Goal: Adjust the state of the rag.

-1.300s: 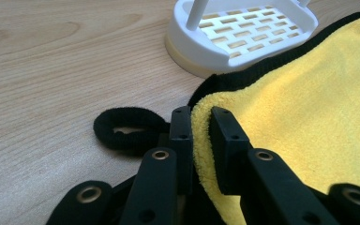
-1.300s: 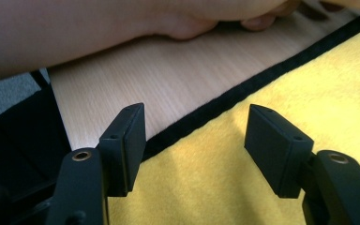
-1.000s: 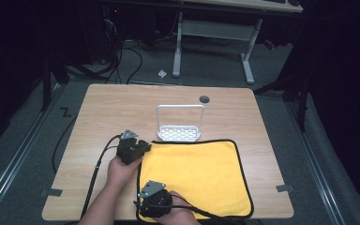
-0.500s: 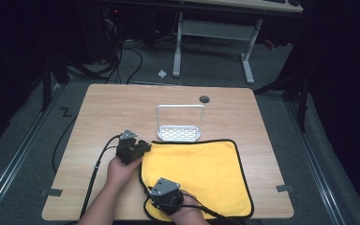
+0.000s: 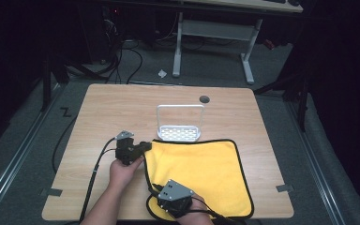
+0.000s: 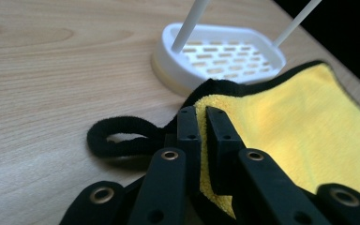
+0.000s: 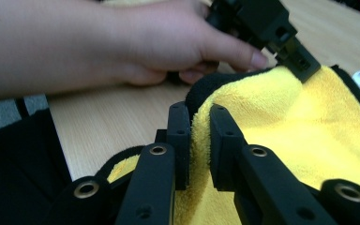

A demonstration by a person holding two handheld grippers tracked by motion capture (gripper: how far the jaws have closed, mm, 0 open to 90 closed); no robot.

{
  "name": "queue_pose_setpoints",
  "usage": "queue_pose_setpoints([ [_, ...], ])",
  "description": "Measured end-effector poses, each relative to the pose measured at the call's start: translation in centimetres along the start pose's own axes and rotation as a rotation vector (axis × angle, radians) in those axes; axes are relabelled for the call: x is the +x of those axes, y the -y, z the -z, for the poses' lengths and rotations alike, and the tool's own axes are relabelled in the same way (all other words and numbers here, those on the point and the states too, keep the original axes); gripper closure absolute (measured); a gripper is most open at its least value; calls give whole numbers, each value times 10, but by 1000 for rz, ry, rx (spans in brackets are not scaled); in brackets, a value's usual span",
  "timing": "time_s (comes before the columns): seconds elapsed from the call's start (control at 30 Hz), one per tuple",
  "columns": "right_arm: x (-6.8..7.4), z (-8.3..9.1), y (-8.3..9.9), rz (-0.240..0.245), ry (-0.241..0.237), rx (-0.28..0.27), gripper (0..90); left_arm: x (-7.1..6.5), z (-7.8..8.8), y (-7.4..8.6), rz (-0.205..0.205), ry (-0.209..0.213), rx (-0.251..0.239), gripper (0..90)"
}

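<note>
A yellow cloth [image 5: 206,168] with black edging lies flat on the wooden table [image 5: 117,108]. My left gripper [image 5: 147,146] is shut on the cloth's far left corner [image 6: 262,117], beside a black hanging loop [image 6: 122,136]; its jaws have just been closing with the cloth between them. My right gripper [image 5: 155,191] is shut on the cloth's near left edge [image 7: 272,112], which is raised off the table; its jaws have also just been closing on the fabric. The right gripper view looks past its own grip [image 7: 199,115] to the left hand [image 7: 122,42] and the left gripper [image 7: 307,70].
A white slotted dish [image 5: 180,132] with a tall wire handle stands just beyond the cloth's far edge, close to the left gripper [image 6: 201,117]. A small dark hole [image 5: 204,99] marks the table's far side. Cables trail off the near left of the table.
My right gripper has shifted right and slightly up, taking the cloth's near left edge with it. The left hand has stayed at the far left corner.
</note>
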State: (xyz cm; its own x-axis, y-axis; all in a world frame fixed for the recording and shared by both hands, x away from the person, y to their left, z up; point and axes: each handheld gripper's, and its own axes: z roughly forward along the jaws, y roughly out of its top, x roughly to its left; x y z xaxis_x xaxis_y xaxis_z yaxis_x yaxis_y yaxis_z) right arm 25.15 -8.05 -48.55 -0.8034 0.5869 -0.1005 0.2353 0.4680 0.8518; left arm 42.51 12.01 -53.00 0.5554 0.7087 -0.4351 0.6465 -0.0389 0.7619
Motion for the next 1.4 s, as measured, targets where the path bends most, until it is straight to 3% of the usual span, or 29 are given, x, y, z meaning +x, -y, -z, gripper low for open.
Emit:
queue_pose_setpoints([
  [0.17, 5, 4, -9, 4, 5, -31, 811, -5, 9, -6, 8, 8, -50, 852],
  [0.3, 9, 0, -17, 0, 7, -33, 810, 4, 16, -6, 11, 0, -37, 851],
  [0.37, 12, -5, -23, 10, 5, -34, 810, 9, 23, -4, 25, -2, -56, 851],
  [0.67, 35, -32, -51, 42, -42, -44, 810, 39, 70, 5, 70, -58, -95, 850],
  [0.87, 51, -46, -70, 67, -75, -80, 810, 50, 104, -4, 82, -87, -134, 850],
  [1.03, 48, -39, -67, 65, -61, -91, 810, 34, 95, -12, 57, -87, -138, 848],
  [1.13, 40, -28, -60, 39, -41, -92, 811, 16, 78, -15, 39, -75, -139, 844],
  [1.27, 29, -11, -47, 28, -12, -94, 810, -6, 56, -18, 9, -92, -129, 844],
  [1.4, 13, 10, -28, 5, 24, -82, 807, -21, 35, -20, 21, -104, -118, 842],
])
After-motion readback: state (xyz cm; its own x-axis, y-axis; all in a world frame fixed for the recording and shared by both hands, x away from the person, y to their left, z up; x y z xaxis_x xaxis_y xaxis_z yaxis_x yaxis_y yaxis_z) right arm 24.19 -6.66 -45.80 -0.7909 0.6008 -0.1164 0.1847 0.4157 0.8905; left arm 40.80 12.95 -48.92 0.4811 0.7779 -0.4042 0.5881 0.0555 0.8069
